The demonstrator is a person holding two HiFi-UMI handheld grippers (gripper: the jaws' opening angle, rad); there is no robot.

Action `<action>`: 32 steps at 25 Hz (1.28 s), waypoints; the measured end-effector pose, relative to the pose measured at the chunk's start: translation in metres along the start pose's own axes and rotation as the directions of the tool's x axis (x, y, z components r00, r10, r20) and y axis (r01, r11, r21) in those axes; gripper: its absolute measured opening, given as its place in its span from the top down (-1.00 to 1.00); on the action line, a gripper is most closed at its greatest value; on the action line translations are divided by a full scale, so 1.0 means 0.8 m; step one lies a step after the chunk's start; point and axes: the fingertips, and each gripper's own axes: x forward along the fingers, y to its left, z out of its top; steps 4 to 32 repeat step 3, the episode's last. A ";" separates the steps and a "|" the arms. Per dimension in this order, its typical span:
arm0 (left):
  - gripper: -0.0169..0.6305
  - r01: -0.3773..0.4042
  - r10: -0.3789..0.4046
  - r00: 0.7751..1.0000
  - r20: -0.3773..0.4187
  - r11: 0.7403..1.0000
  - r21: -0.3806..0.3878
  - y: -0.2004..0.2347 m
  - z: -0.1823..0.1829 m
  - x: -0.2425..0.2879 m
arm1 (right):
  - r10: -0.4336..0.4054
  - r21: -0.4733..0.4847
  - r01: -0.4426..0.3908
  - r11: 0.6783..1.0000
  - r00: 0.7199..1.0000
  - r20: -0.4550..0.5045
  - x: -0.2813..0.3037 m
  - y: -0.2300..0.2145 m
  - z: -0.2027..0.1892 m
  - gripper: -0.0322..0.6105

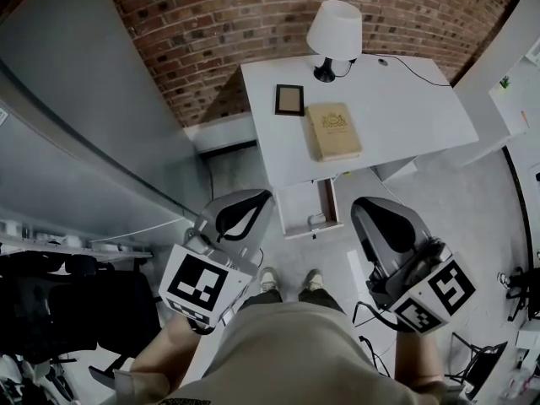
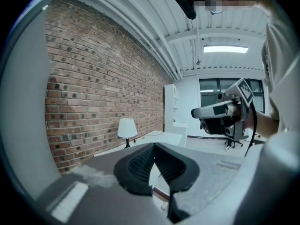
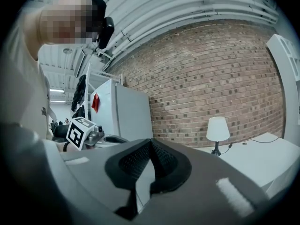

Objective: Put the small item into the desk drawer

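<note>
The person is standing in front of the white tabletop (image 1: 405, 116), holding a hand-held gripper in each hand at about waist height, forearms bent and drawn in beside the body; the left hand-held gripper (image 1: 253, 199) is pointing ahead and slightly downward toward the desk, its marker cube facing up toward the head camera; its jaws are resting together at the tips with nothing between them; the right hand-held gripper (image 1: 364, 205) is sitting level with it on the other side, angled the same way, and its jaws are likewise pressed shut and empty; the two are hanging well apart, with the person's shoes (image 1: 270, 278) showing below the gap between them; the open drawer (image 1: 291, 213) is lying ahead of and between the two sets of jaws, nearer the left one; a small pale item (image 1: 315, 219) is lying inside it near the front wall, touched by neither hand-held gripper; farther ahead on the tabletop, a tan book (image 1: 332, 131) and a dark picture frame (image 1: 288, 99) are lying flat side by side; beyond them a white lamp (image 1: 333, 30) is standing upright against the brick wall (image 1: 219, 24).
</note>
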 end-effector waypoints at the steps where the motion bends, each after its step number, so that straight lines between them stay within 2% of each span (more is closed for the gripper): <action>1: 0.94 -0.001 0.001 1.000 -0.002 1.000 0.000 0.002 -0.002 0.001 | -0.001 0.000 0.001 1.000 1.000 -0.003 0.002 -0.001 -0.002 0.89; 32: 0.94 -0.003 0.003 1.000 -0.006 1.000 -0.003 0.005 -0.006 0.002 | -0.003 0.001 0.003 1.000 1.000 -0.009 0.006 -0.003 -0.007 0.89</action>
